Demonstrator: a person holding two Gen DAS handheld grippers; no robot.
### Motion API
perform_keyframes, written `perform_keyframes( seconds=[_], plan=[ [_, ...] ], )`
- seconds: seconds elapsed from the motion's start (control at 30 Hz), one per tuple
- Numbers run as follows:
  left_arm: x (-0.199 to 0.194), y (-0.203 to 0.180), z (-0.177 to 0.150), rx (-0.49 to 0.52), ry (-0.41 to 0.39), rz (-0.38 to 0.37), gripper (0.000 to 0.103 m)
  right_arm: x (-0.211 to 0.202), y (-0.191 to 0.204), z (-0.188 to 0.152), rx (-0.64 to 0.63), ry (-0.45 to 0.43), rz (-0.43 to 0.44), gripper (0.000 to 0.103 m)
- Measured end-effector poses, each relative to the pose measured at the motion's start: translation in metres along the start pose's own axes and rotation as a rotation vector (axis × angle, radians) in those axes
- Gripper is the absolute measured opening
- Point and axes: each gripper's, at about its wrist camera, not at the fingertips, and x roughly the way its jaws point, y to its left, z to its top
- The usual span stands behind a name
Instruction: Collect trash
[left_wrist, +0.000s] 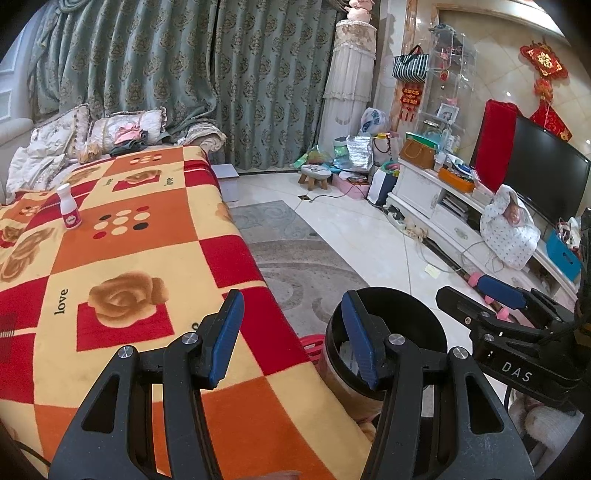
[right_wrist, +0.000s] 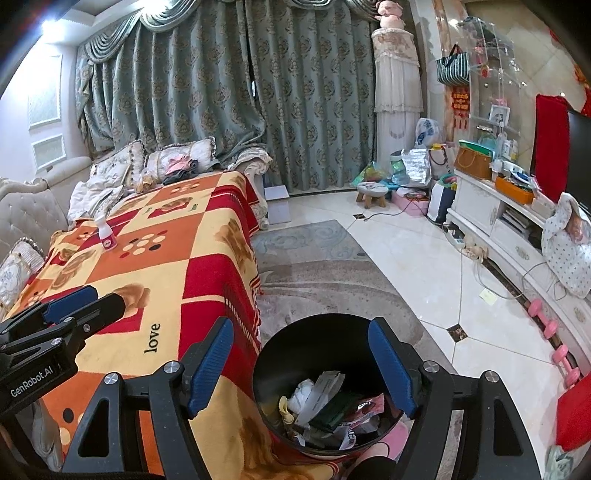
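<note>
A black round trash bin (right_wrist: 314, 354) stands on the floor beside the blanket-covered surface, holding several crumpled wrappers and papers (right_wrist: 328, 402); it also shows in the left wrist view (left_wrist: 417, 317). A small white bottle with a pink label (left_wrist: 69, 212) stands upright far back on the blanket, also seen in the right wrist view (right_wrist: 106, 232). My left gripper (left_wrist: 291, 339) is open and empty above the blanket's edge. My right gripper (right_wrist: 301, 362) is open and empty just above the bin. Each gripper shows in the other's view.
The orange, red and yellow blanket (right_wrist: 159, 280) covers the surface at left, with cushions and clothes (left_wrist: 125, 136) behind. A grey rug (right_wrist: 325, 266) and tiled floor lie right. A white TV cabinet (right_wrist: 509, 221), pink dumbbells (right_wrist: 554, 336) and a small stool (right_wrist: 371, 194) stand farther off.
</note>
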Motion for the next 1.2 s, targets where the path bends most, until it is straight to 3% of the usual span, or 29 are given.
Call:
perform_keyframes(
  seconds=[1.2],
  plan=[
    [0.0061,0.0052,-0.0086,-0.009,0.025,-0.014,0.054,0.0095,0.0027,-0.0087,-0.013,0.024,0.003,0.075]
  ],
)
